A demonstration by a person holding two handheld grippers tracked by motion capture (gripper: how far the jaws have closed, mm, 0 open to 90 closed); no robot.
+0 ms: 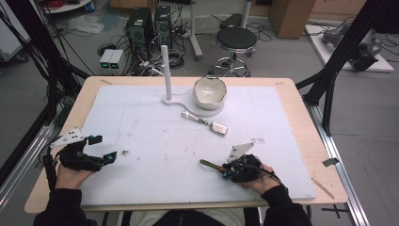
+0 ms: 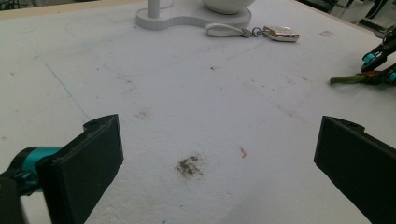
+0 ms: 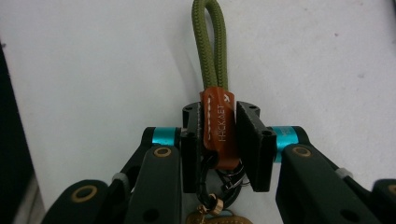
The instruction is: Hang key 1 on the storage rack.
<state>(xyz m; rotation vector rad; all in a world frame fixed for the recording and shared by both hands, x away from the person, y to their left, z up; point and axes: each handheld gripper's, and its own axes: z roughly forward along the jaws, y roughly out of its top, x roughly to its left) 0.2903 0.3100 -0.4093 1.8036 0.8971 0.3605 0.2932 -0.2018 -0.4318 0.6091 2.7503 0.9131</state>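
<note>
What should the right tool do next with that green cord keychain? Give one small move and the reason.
Probably lift it slightly, straight up off the white foam mat. The right tool is already shut on the brown leather tab of the olive-green cord keychain, while the cord loop lies on the mat. The white peg stand and white bowl stand farther back, so it needs clearance first.

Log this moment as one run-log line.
right gripper: shut on green cord keychain | left gripper: open, idle | white-strap keychain: beside bowl

Overhead view, two close jaw-level views
</note>
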